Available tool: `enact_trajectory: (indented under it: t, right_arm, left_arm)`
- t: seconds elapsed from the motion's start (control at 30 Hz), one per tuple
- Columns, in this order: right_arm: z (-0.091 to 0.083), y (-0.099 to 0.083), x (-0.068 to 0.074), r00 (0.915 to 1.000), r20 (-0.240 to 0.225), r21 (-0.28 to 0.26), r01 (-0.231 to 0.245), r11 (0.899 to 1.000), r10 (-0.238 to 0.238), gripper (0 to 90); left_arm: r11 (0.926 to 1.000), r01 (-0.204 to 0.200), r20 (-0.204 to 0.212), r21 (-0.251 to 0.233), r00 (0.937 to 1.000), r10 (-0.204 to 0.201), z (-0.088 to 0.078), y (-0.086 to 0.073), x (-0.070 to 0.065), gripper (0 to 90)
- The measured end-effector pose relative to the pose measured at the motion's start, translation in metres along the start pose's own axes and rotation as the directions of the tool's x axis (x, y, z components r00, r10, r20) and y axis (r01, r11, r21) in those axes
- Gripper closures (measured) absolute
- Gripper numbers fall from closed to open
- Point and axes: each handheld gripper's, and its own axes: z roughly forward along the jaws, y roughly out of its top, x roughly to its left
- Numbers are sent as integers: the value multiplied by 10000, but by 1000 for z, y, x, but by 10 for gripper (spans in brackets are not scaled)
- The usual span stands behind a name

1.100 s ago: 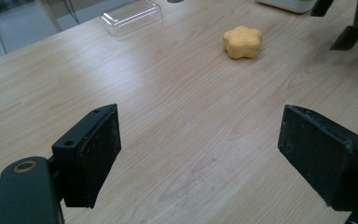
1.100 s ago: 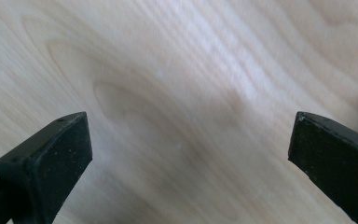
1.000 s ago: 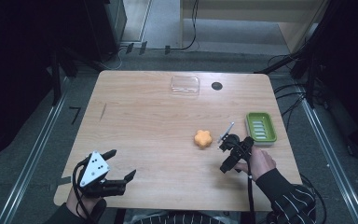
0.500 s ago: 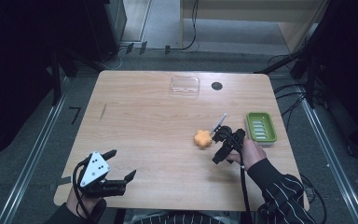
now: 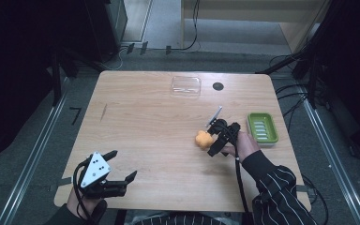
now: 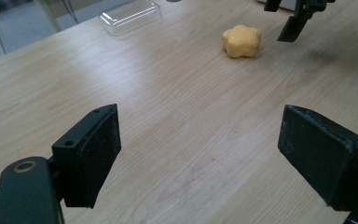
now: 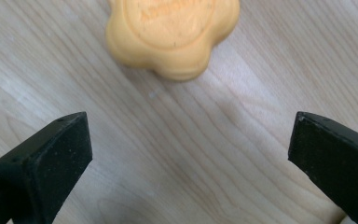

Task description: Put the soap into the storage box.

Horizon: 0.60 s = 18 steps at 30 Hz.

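R hand-held gripper (image 7: 186,154) jaws apart, soap (image 7: 172,35) just ahead.
Soap prob. light, stiff, slick; grip across its lobed sides.

What I can't make out from here

In my right gripper view the orange soap (image 7: 173,32) runs off the top edge, and its embossed lettering is too blurred and cropped to read. In my left gripper view the clear lid (image 6: 130,15) is clipped at the top, as is the right gripper (image 6: 298,14). From above, the green dish (image 5: 262,128) ridges are too small to count.
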Motion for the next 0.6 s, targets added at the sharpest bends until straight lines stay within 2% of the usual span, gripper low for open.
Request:
enact_trajectory:
  t: [0.33,0.47,0.6]
  right_arm:
    - [5,17,-5,9996,-196,-157,-223,9996,220,0]
    - [8,26,-5,9984,-476,-157,-305,9994,297,0]
    - [10,31,-4,9982,-489,-136,-348,9993,341,0]
  left_arm:
    - [10000,8,7,6,10000,-8,0,0,0,136]
    - [10000,6,-2,8,10000,-6,0,0,0,136]
    - [10000,-2,6,14,10000,2,0,0,1,136]
